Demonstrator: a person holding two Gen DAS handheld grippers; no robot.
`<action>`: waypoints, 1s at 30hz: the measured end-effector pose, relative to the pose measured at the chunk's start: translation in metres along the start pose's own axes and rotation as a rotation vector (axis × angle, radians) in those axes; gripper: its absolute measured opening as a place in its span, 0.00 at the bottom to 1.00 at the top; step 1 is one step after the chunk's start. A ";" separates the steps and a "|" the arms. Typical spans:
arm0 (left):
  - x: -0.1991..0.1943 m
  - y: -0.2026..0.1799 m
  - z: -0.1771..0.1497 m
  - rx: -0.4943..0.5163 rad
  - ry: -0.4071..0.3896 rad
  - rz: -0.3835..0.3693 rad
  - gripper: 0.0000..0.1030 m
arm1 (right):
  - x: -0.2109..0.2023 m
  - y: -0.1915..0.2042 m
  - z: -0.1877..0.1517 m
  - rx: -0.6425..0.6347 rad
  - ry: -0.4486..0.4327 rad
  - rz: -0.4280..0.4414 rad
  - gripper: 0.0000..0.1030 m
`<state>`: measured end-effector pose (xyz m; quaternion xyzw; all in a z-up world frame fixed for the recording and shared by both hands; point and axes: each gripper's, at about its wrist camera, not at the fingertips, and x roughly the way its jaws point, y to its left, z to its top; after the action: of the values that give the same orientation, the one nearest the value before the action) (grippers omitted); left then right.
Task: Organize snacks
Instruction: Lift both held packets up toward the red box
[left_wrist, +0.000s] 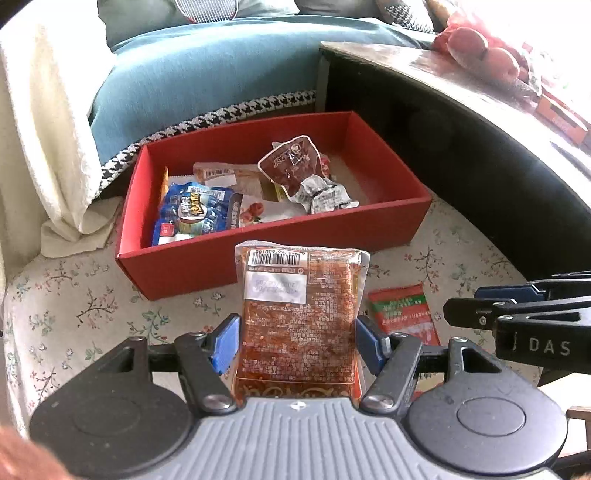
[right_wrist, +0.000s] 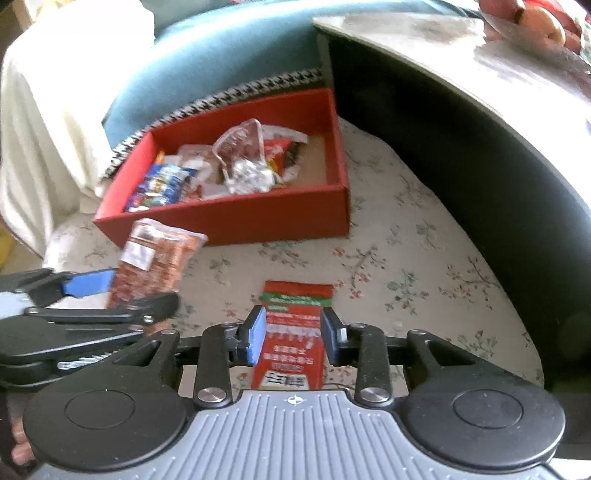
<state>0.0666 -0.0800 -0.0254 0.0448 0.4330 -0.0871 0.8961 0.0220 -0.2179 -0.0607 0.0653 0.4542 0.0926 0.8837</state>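
In the left wrist view my left gripper (left_wrist: 297, 341) is shut on a brown-red snack pack (left_wrist: 301, 317) with a barcode label, and its blue pads press both sides. The pack stands upright just in front of the red box (left_wrist: 273, 258). The box holds several snacks, among them a blue bag (left_wrist: 192, 214) and a brown pouch (left_wrist: 291, 162). In the right wrist view my right gripper (right_wrist: 294, 336) is shut on a red and green packet (right_wrist: 295, 328) over the floral cloth (right_wrist: 406, 277). The left gripper (right_wrist: 125, 291) with its pack (right_wrist: 155, 262) shows at the left there.
The red box (right_wrist: 240, 218) sits on the floral cloth against a teal-covered sofa (left_wrist: 207, 70) draped with a white throw (left_wrist: 48, 122). A dark table (left_wrist: 461, 122) with a curved edge rises on the right, with fruit (left_wrist: 476, 48) on top. My right gripper (left_wrist: 469, 304) reaches in from the right edge.
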 end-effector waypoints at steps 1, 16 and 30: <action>0.001 0.001 0.000 0.001 0.002 0.003 0.57 | 0.003 -0.001 -0.002 -0.005 0.014 -0.012 0.42; 0.010 0.019 -0.008 -0.037 0.050 0.008 0.57 | 0.057 0.011 -0.007 0.035 0.101 -0.083 0.82; 0.002 0.022 -0.004 -0.055 0.033 -0.017 0.57 | 0.053 0.022 -0.016 -0.011 0.113 -0.056 0.54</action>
<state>0.0691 -0.0578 -0.0297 0.0176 0.4501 -0.0821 0.8890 0.0364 -0.1838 -0.1072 0.0425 0.5043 0.0737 0.8593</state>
